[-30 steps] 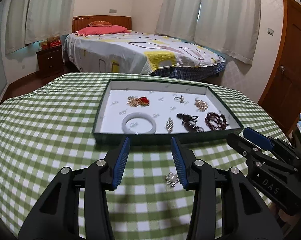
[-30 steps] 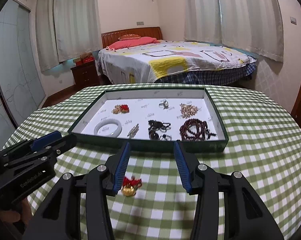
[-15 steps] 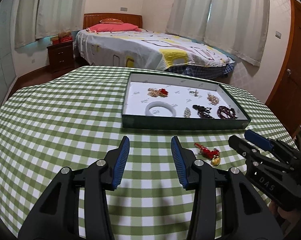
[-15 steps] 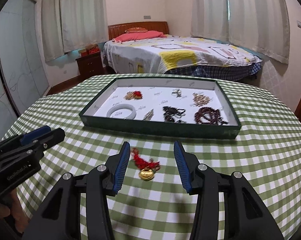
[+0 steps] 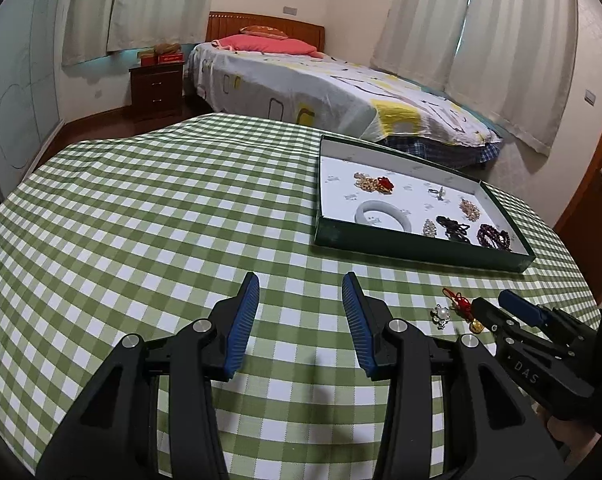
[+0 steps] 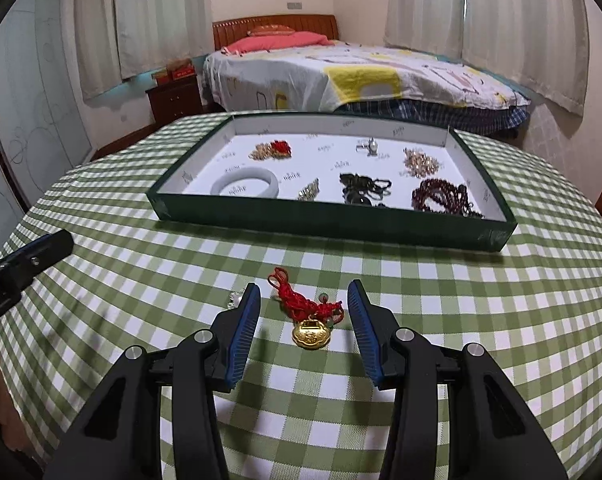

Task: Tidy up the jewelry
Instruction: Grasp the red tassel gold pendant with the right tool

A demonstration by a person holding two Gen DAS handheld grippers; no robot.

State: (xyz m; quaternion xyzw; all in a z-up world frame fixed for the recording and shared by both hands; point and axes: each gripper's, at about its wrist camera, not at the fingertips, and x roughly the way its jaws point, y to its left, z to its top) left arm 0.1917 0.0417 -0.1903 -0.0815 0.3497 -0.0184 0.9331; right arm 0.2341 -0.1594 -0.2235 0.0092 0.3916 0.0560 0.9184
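Observation:
A gold lock pendant on a red knotted cord (image 6: pixel 310 316) lies on the checked tablecloth, right between the tips of my open right gripper (image 6: pixel 304 307). It also shows in the left wrist view (image 5: pixel 461 309), next to a small silver pearl brooch (image 5: pixel 440 315). The brooch is half hidden behind my right gripper's left finger (image 6: pixel 233 300). My left gripper (image 5: pixel 299 307) is open and empty over bare cloth, left of both pieces. A dark green tray (image 6: pixel 497 234) with a white floor holds a white bangle (image 6: pixel 245 182), dark beads (image 6: pixel 441 197) and several other pieces.
The round table with the green checked cloth (image 5: pixel 141 216) falls away at its edges. A bed (image 6: pixel 361 76) and a bedside cabinet (image 5: pixel 157 90) stand behind it. The right gripper shows in the left wrist view (image 5: pixel 513 316).
My left gripper has swung left and back, away from the tray. My right gripper has drawn back from the tray and lowered, so the red-cord pendant now sits between its tips.

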